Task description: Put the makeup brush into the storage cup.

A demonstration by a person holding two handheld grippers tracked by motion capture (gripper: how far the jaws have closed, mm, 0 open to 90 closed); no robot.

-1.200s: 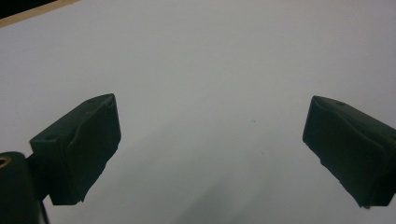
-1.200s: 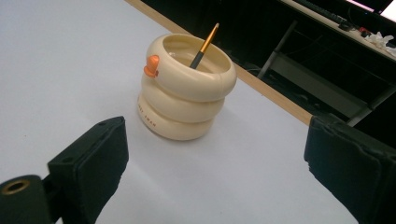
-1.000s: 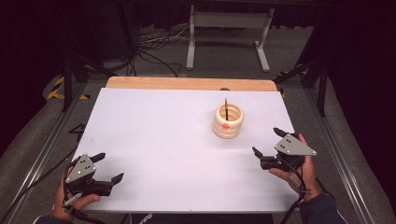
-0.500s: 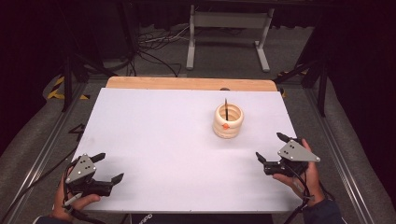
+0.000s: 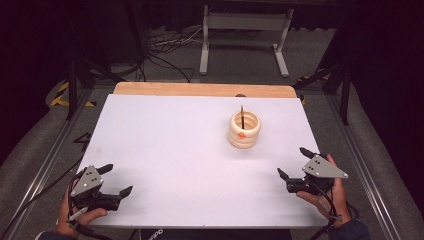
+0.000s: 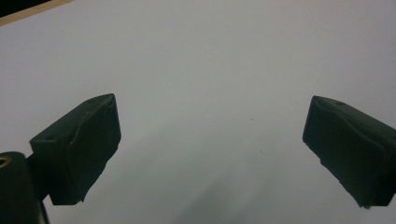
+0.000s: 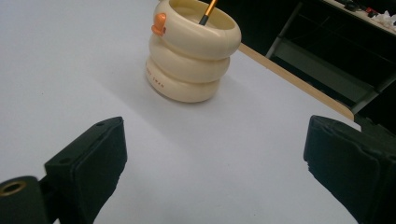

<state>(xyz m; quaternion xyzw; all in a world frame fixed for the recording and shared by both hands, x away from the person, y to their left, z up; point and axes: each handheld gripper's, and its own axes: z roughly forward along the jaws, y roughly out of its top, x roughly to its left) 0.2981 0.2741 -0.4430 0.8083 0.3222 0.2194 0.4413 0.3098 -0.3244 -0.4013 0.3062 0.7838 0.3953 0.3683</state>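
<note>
From above, a cream ringed holder (image 5: 244,129) with a pencil (image 5: 242,114) stands right of centre on the white table (image 5: 170,145), well apart from both tools. Left gripper (image 5: 115,180) and right gripper (image 5: 295,161) rest at the near corners, jaws spread wide, holding nothing. Left gripper view: bare tabletop between parted jaws. Right gripper view: holder (image 7: 190,51) ahead, beyond open jaws.

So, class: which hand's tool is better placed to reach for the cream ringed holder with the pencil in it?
The right tool. It sits open at the table's near right, on the holder's side, and its own view faces the holder. The left tool, also open, lies at the far near-left corner.
</note>
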